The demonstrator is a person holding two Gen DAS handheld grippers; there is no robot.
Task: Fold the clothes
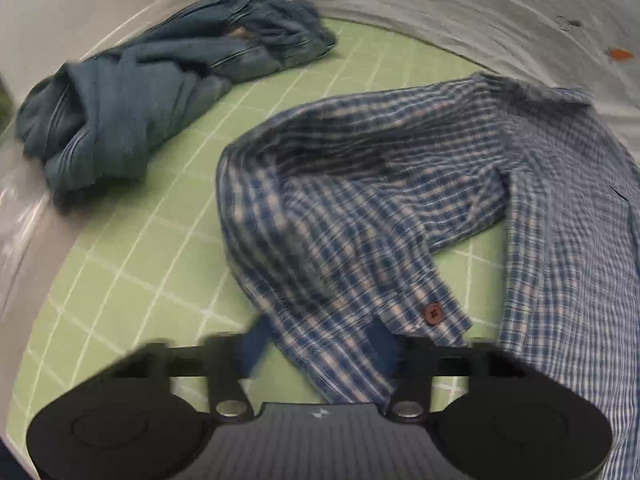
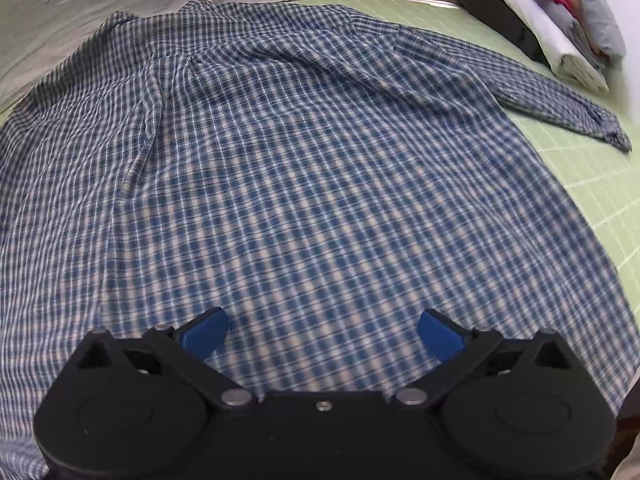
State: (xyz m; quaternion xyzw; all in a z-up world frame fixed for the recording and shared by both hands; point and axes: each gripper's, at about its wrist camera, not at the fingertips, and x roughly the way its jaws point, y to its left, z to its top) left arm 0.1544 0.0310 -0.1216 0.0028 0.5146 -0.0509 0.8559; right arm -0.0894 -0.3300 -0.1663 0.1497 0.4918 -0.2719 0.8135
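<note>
Green gridded mat (image 1: 132, 264), plaid shirt (image 2: 304, 184) spread, crumpled blue garment (image 1: 132, 112) beside

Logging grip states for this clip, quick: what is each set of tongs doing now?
Left tongs: around the shirt cuff; grip cannot be told, blurred.
Right tongs: open, empty, over the checked shirt.

Green grid mat (image 1: 120, 280), white sheet (image 1: 440, 12) behind.

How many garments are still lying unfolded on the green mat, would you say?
2: the plaid shirt spread across the mat's middle, and a crumpled blue-grey garment at its far left edge. Others may be out of view.
</note>
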